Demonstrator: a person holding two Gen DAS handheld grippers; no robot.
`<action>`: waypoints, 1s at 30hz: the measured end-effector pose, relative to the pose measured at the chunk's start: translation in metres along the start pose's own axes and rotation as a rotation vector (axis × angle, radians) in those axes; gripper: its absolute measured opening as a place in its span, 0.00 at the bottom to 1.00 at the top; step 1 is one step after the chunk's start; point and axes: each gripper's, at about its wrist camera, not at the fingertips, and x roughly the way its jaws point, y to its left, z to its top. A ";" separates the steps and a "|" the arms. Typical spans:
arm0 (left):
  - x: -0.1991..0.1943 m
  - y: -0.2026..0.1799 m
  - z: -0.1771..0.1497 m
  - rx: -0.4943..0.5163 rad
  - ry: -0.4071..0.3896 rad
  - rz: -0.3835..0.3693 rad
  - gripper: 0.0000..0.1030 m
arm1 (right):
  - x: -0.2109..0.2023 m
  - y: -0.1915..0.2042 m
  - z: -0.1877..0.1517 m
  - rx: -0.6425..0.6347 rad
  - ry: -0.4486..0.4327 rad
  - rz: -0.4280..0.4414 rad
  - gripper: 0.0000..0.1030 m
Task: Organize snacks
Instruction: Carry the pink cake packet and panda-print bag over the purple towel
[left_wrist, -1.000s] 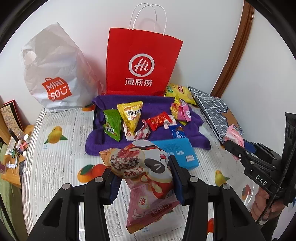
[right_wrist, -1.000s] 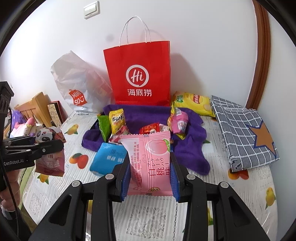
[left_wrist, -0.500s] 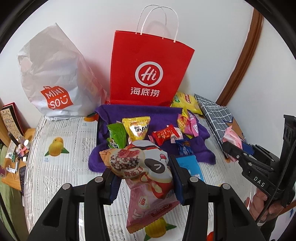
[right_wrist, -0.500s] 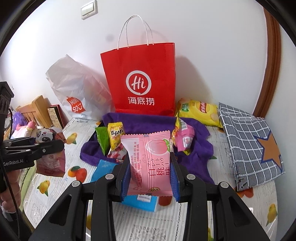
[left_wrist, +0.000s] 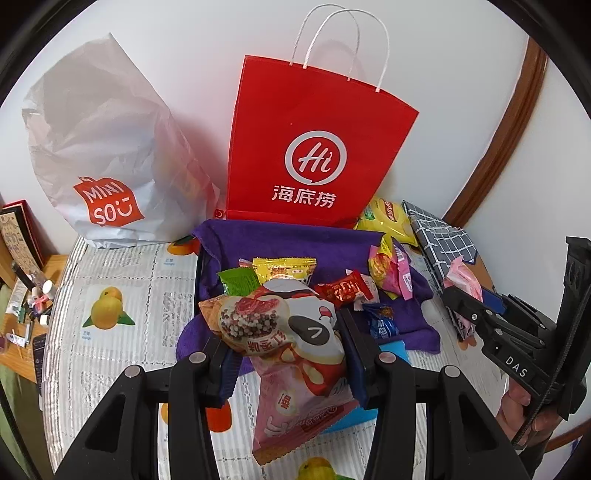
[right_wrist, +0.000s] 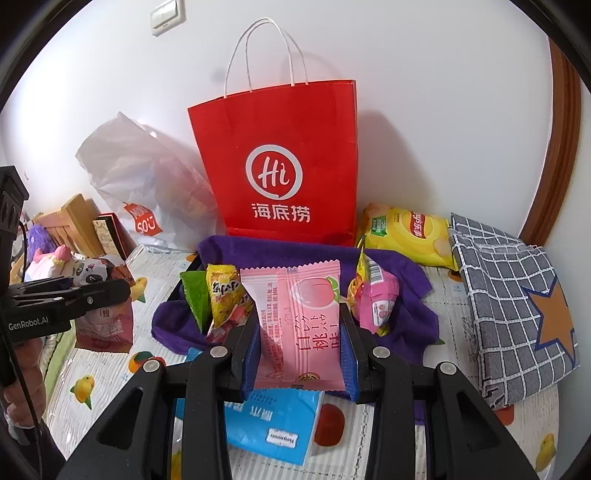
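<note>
Purple towel (right_wrist: 402, 291) heaped with snacks lies under both tools, each clamping a pink packet.

Fruit-print table (left_wrist: 122, 266), purple towel (left_wrist: 280, 243), red bag (left_wrist: 314, 147)

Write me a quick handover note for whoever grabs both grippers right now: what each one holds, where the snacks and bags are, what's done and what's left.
Left gripper: shut on the panda snack bag, held above the table.
Right gripper: shut on the pink peach packet, also in the air.
Red paper bag stands upright at the wall behind the purple towel; white Minisou bag is to its left.
On the towel: green packet, yellow packet, red candy, pink-and-yellow packet. Yellow chip bag lies beside the red bag; blue pack lies on the table under the right gripper.
Done: two snacks picked up.
Left: place both, then sort the rest.
</note>
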 end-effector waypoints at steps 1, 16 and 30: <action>0.002 0.000 0.002 0.000 0.000 0.003 0.44 | 0.002 -0.001 0.002 0.001 0.000 0.001 0.36; 0.026 0.006 0.020 0.002 0.012 0.016 0.44 | 0.031 -0.006 0.016 0.001 0.001 0.003 0.36; 0.070 0.011 0.039 -0.020 0.055 0.006 0.44 | 0.074 -0.024 0.022 0.036 0.037 0.001 0.36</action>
